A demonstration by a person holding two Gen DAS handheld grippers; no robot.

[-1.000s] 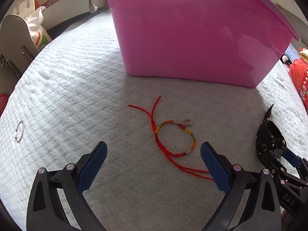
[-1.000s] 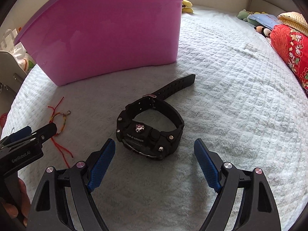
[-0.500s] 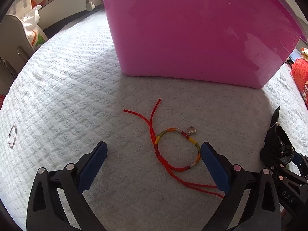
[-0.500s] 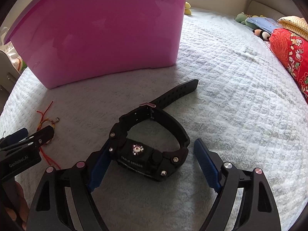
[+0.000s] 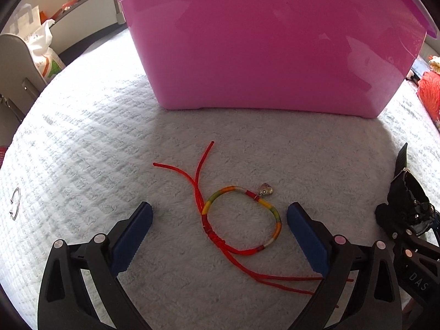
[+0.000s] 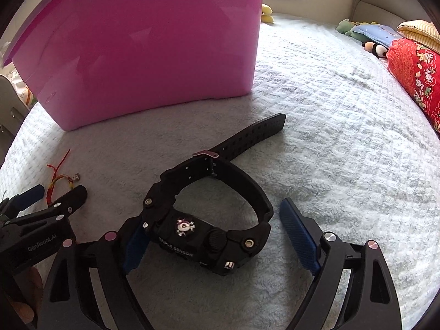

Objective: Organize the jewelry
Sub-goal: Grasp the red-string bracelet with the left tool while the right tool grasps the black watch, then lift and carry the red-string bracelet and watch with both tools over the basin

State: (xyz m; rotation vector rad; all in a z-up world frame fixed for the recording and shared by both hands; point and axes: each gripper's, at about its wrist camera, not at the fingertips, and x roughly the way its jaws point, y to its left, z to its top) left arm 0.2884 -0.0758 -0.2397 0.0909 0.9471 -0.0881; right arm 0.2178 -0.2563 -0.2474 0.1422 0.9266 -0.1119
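Observation:
A red cord bracelet point(image 5: 242, 220) with yellow and green wraps and a small silver charm point(image 5: 266, 189) lies on the white bedspread. My left gripper point(image 5: 218, 231) is open and low, its blue pads on either side of the bracelet loop. A chunky black watch point(image 6: 209, 220) lies on its side between the pads of my right gripper point(image 6: 217, 236), which is open; the left pad point(image 6: 134, 247) is partly hidden behind the watch case. A big pink bin point(image 5: 269, 41) stands just beyond both items. The bracelet point(image 6: 62, 180) also shows at the left of the right wrist view.
A thin silver ring point(image 5: 15, 202) lies far left on the bedspread point(image 6: 343, 137). A red patterned pillow point(image 6: 415, 82) and plush toys point(image 6: 376, 49) sit at the right. A chair and a plastic bag point(image 5: 41, 52) stand off the bed's left edge.
Both grippers have moved forward and lower. The bracelet now sits between the left pads, and the watch has come in between the right pads. Both stay open.

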